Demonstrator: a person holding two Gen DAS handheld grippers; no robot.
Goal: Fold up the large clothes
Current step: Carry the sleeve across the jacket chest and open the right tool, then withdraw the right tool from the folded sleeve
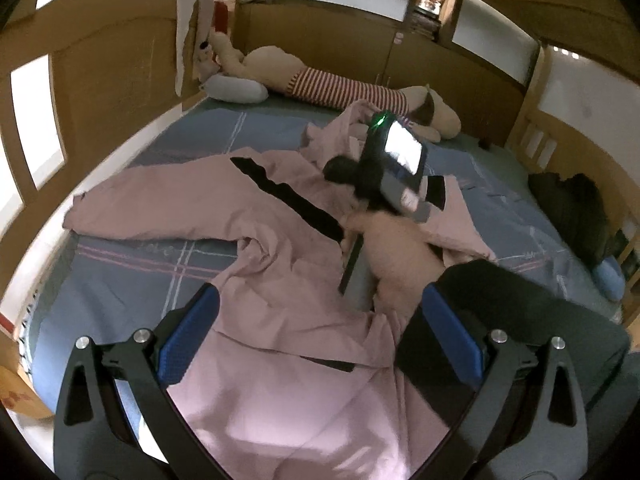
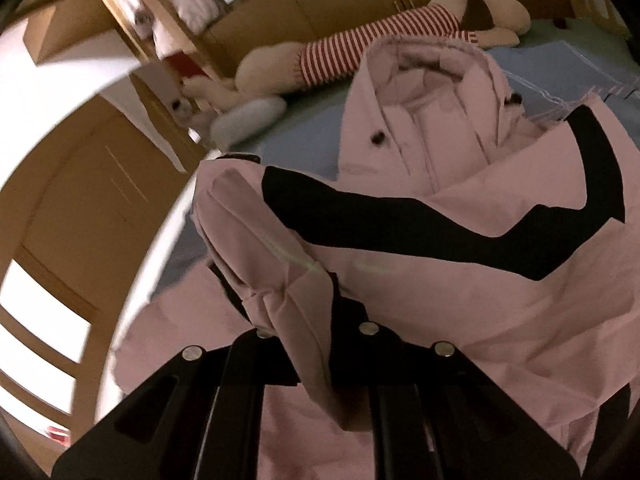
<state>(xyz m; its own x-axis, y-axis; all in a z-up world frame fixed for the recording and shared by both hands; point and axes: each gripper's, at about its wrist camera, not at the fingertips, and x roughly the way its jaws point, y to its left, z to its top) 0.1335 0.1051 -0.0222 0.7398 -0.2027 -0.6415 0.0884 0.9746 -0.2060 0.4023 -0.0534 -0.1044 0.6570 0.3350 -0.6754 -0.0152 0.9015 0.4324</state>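
Nearest, left gripper [image 1: 320, 336] gapes wide over pink jacket [image 1: 256, 240] on bed [image 1: 120, 276], gripping nothing, likely waiting. Further in, right gripper [image 2: 304, 312] pinches a jacket fold, apparently carrying it across. Only right wrist view shows collar snaps; left view shows plush toy [image 1: 340, 84] far back.

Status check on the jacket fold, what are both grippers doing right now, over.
Left gripper open above the pink jacket, holding nothing. Right gripper shut on a bunched fold of it. Plush toy lies at the bed's far edge, clear of the jacket.
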